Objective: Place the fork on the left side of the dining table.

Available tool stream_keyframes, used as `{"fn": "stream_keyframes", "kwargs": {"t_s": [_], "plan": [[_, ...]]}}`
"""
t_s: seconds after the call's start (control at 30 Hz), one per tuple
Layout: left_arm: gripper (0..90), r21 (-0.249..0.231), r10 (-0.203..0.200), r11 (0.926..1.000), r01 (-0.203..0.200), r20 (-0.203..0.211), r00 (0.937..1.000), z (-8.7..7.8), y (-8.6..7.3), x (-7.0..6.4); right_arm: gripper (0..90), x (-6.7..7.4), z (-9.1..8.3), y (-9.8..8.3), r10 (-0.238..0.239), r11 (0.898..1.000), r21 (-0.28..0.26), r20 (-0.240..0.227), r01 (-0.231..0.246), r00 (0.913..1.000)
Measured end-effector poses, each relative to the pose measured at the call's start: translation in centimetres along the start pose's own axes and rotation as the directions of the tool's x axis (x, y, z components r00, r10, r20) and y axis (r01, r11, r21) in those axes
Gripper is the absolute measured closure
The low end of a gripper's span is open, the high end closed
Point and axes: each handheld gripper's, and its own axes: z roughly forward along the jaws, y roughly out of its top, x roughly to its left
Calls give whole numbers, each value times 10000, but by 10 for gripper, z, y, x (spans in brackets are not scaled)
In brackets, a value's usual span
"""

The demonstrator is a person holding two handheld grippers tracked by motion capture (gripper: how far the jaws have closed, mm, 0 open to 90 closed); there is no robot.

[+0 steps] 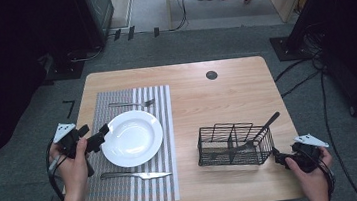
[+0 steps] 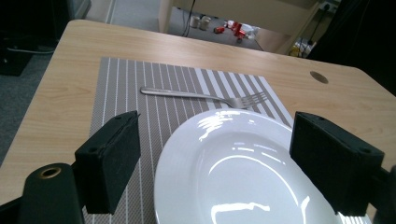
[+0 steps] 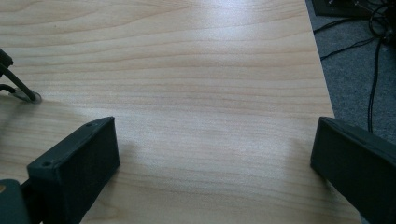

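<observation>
The light wooden table (image 1: 225, 83) is carrying a grey striped woven placemat (image 1: 98, 189), where a round white ceramic plate (image 1: 132, 138) is sitting between fork and knife. The left gripper (image 1: 100, 135) is straddling its near rim, fingers (image 2: 109, 161) apart, likely to shift it. The right gripper (image 1: 279, 157) is idling wide apart beside the black wire caddy (image 1: 234, 145).

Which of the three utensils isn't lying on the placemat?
The dark-handled utensil standing tilted in the wire basket. The fork lies flat on the placemat beyond the plate, the knife flat on its near side.
</observation>
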Motion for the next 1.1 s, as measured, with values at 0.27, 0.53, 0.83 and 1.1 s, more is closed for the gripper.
{"fn": "stream_keyframes", "kwargs": {"t_s": [0.27, 0.53, 0.83, 1.1], "plan": [[169, 128, 7, 9999, -4, -236, 9997, -22, -20, 14, 8, 0, 0, 0, -3, 10000, -2, -2, 3, 10000], [169, 309, -86, 9995, 108, -702, 9975, -31, -45, 29, 9, 0, 0, 0, -26, 10000, 3, -29, 26, 10000], [168, 1263, 731, 9905, -541, -1504, 9859, -31, -73, 40, 9, 0, 0, 0, -65, 10000, 19, -78, 65, 9999], [168, 2109, 1560, 9707, -1154, -1873, 9698, -18, -86, 39, 9, 0, 0, 0, -62, 10000, 18, -77, 62, 10000]]}}
